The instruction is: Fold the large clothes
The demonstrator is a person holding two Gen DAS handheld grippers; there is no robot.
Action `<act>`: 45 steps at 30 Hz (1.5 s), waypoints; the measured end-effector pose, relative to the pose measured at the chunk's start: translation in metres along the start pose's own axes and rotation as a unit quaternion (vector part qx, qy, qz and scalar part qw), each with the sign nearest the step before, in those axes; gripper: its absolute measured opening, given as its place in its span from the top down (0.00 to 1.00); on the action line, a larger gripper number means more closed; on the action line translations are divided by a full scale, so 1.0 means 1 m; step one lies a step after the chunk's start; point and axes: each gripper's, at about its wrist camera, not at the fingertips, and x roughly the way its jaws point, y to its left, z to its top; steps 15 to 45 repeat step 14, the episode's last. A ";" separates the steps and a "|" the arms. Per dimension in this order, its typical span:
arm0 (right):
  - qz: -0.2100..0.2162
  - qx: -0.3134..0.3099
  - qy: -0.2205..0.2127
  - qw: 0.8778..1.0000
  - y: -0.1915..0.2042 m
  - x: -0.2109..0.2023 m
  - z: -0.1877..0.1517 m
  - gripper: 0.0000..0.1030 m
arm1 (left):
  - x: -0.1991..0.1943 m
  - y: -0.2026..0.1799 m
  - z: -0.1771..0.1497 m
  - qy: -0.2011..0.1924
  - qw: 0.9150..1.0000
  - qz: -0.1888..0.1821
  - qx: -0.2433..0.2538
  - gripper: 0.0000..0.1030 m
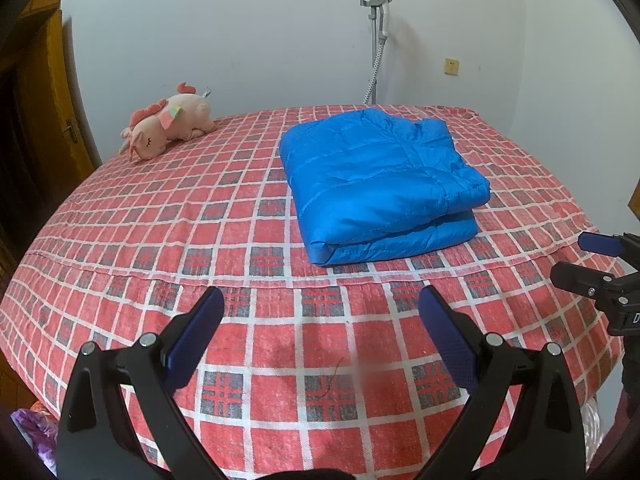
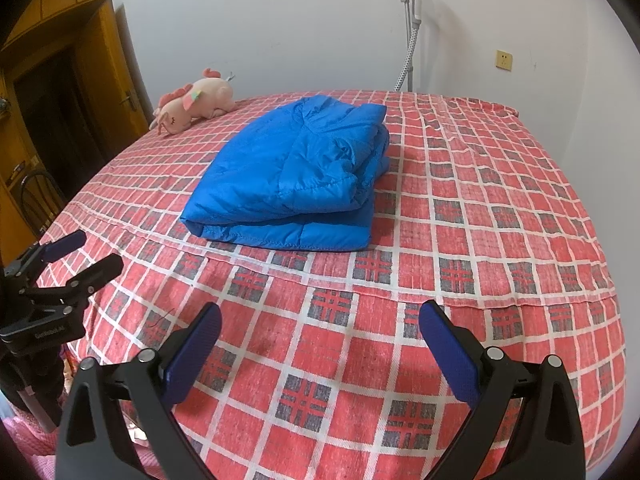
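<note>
Centrally on one bed [image 1: 120,216] covered in a red, white and grey checked sheet lies one blue padded jacket [image 1: 376,188], folded into a thick rectangular bundle with stacked layers showing along its near edge. It sits toward the far half of the mattress, well apart from both tools.

One pink plush unicorn [image 1: 168,126] lies on its side at the far left corner of the bed, near the white wall and well apart from the jacket.

Two sets of tongs are in view. The left tongs [image 1: 322,300] hover over the near edge of the bed with their two blue-padded fingers spread wide, holding nothing. The right tongs [image 2: 320,316] hover likewise beside them, fingers also spread wide and empty.

Behind the bed stands one white garment steamer [image 2: 412,4] on a pole with a hose hanging down. One yellowish wall socket [image 2: 505,60] sits to its right. One wooden door [image 2: 116,80] shows at the far left.
</note>
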 end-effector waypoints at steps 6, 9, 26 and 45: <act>0.001 0.002 0.005 1.000 -0.003 0.005 0.001 0.04 | 0.000 0.000 -0.001 -0.002 1.000 0.001 0.001 0.06; 0.001 0.001 0.004 1.000 -0.003 0.005 0.001 0.04 | 0.001 0.001 -0.001 -0.002 1.000 0.005 0.001 0.06; 0.001 0.003 0.007 1.000 -0.006 0.013 0.000 0.04 | 0.003 0.006 0.000 0.000 1.000 0.008 -0.005 0.06; 0.001 0.003 0.007 1.000 -0.006 0.013 0.000 0.04 | 0.003 0.006 0.000 0.000 1.000 0.008 -0.005 0.06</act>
